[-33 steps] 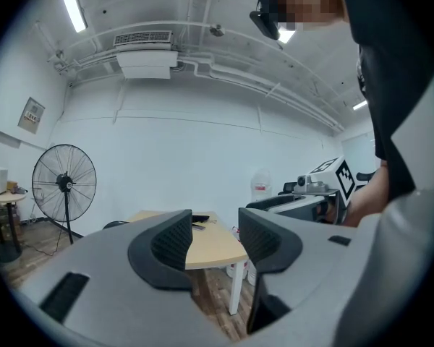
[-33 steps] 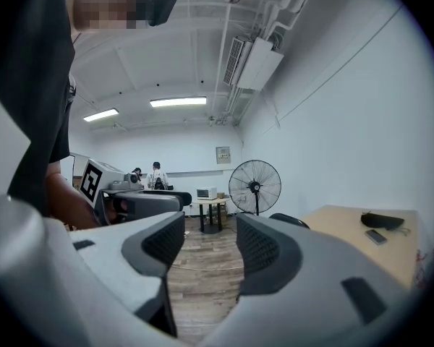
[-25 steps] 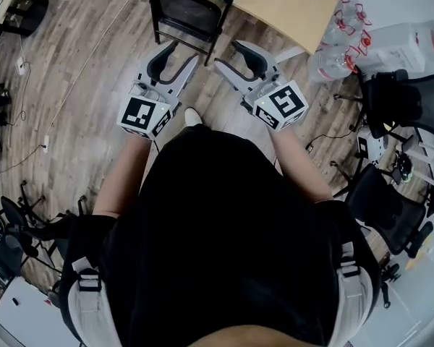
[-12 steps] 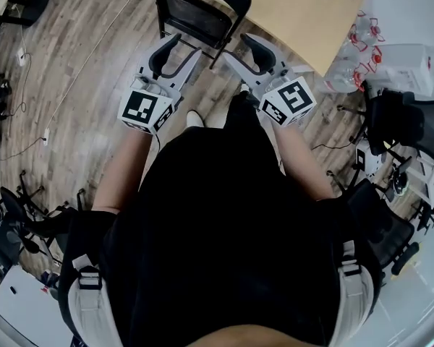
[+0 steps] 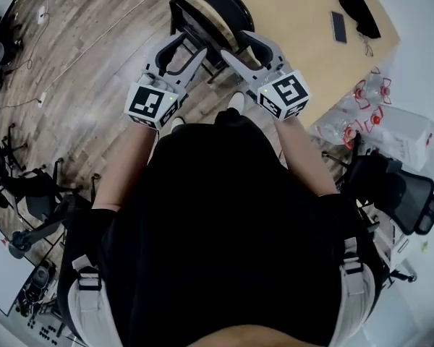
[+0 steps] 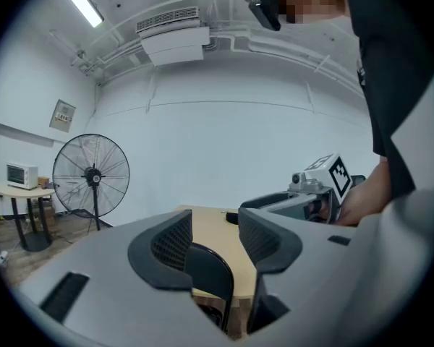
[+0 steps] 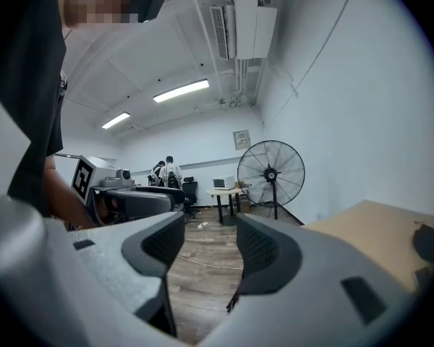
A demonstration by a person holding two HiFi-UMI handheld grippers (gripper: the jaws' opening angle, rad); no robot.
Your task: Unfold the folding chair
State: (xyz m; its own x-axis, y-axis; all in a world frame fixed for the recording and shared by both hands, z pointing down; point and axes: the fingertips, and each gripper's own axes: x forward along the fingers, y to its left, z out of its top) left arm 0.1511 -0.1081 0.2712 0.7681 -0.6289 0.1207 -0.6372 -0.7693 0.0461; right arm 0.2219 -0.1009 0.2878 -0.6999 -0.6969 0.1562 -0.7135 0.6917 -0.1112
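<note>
The left gripper (image 6: 213, 241) has its jaws roughly half open and grips nothing. The rounded top edge of the chair (image 5: 202, 29) shows low in the gap between them, and neither pad touches it. The right gripper (image 7: 210, 248) is also open, a little wider, with only bare floor (image 5: 94, 56) showing between its jaws. Both grippers are held nearly level, side by side, with their tips just short of the chair: the left one at the chair's left edge, the right one at its right edge.

The chair is black and still folded flat. It stands upright on the floor, long axis vertical, curved top rail up and broad mesh face turned toward the person.

Just behind the chair is a wooden table (image 5: 296, 13). On the table, to the right of the chair, lie a dark phone (image 5: 338, 26) and a black pouch (image 5: 358, 9).

Farther right of the chair, on the floor, clear bottles (image 5: 362, 103) with red caps stand bunched together in a pack. Whether they are full cannot be told.
</note>
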